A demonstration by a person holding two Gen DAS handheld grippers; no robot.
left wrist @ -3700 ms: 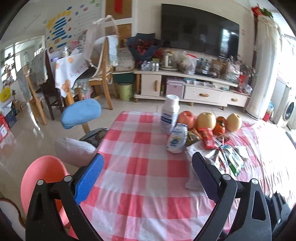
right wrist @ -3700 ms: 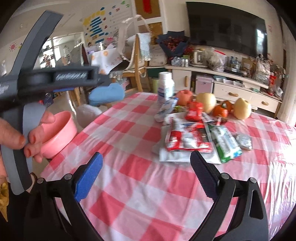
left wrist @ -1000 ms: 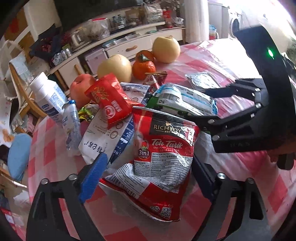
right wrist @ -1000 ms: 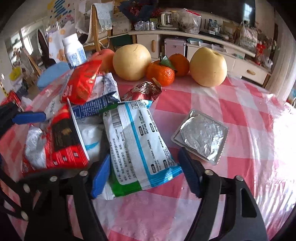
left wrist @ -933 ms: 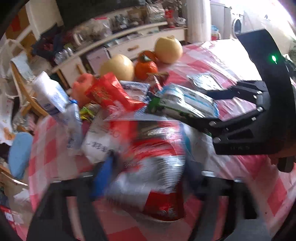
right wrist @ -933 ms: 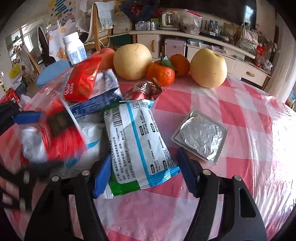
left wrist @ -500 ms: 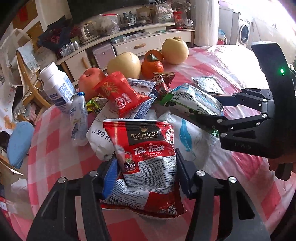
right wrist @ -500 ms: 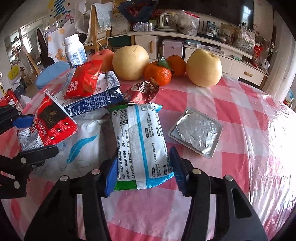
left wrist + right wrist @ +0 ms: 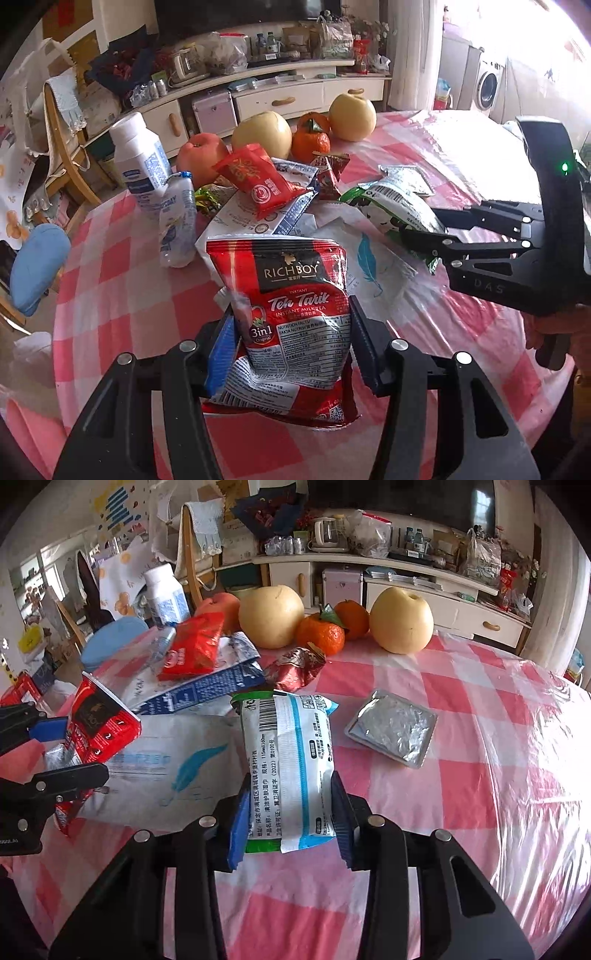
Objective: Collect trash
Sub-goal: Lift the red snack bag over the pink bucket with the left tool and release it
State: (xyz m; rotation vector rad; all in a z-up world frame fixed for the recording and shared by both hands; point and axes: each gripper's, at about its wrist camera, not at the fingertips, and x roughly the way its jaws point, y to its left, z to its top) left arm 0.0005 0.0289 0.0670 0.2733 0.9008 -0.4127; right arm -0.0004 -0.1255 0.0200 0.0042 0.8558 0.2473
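Left tongs (image 9: pixel 291 339) clamped on red tea packet (image 9: pixel 295 295), right tongs (image 9: pixel 290 812) having just closed onto white wipes pack (image 9: pixel 290 760), both packets raised over checked tabletop (image 9: pixel 461 709) near its middle.

Beyond my tabletop (image 9: pixel 480 709), with its red-and-white check cloth under clear plastic, a long white TV cabinet (image 9: pixel 424 590) with wooden handles runs along the far wall, crowded with bottles, bags and a glass kettle (image 9: pixel 327 533). A dark television (image 9: pixel 406 498) hangs above it. Wooden chairs (image 9: pixel 64 125) draped with cloth stand to the left. A washing machine (image 9: pixel 487 88) sits at the right, in bright daylight.
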